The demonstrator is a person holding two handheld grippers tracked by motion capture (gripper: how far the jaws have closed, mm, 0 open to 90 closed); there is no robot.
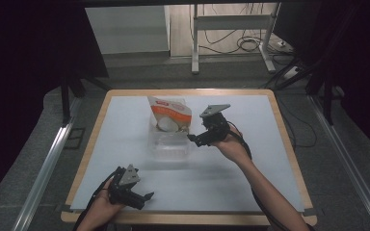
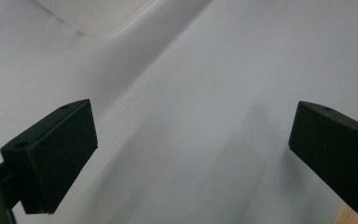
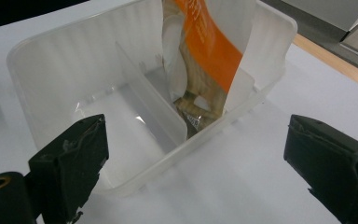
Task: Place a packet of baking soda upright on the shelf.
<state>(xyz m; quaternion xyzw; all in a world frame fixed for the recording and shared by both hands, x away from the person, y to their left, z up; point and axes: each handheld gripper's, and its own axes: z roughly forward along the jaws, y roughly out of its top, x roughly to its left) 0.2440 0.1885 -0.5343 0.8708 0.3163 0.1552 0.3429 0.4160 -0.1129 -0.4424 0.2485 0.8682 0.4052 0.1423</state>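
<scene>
Bench (image 1: pixel 125 120): white top, wood edge.
Clear bin (image 1: pixel 169 142): mid-bench, divided; orange-and-white packet (image 1: pixel 170 113) upright in far compartment.
Right hand-held gripper (image 1: pixel 197 139): jaws wide apart, empty, just beside the bin.
Left hand-held gripper (image 1: pixel 144 197): jaws spread, empty, near front edge.

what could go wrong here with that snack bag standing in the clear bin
The orange and white bag leans upright in the far compartment of the clear bin, rising above its rim. A nudge from the open right gripper, which hovers beside the bin, might tip it out. The bin looks light, so a push could slide it across the white table. The thin divider could catch a jaw that reaches in.
</scene>
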